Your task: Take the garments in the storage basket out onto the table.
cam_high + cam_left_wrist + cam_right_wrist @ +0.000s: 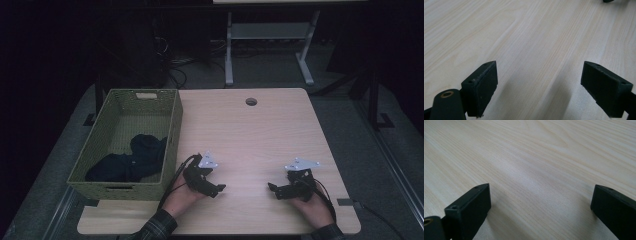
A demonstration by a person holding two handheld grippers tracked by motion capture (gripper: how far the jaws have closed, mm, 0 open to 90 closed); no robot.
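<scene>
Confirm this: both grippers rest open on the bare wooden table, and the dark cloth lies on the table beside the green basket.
Not quite. The dark cloth lies inside the green basket, not beside it, as the high view shows. The rest holds: the left gripper and right gripper sit open on the table.

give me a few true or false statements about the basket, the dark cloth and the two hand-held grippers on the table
1. The dark cloth lies inside the green basket. True.
2. The left hand-held gripper is shut on the cloth. False: its jaws stand wide open over bare wood, holding nothing.
3. The basket sits at the left side of the table. True.
4. The right hand-held gripper is inside the basket. False: it is low over the table near the front right, open and empty.
5. The table has a round hole near its far edge. True.
</scene>
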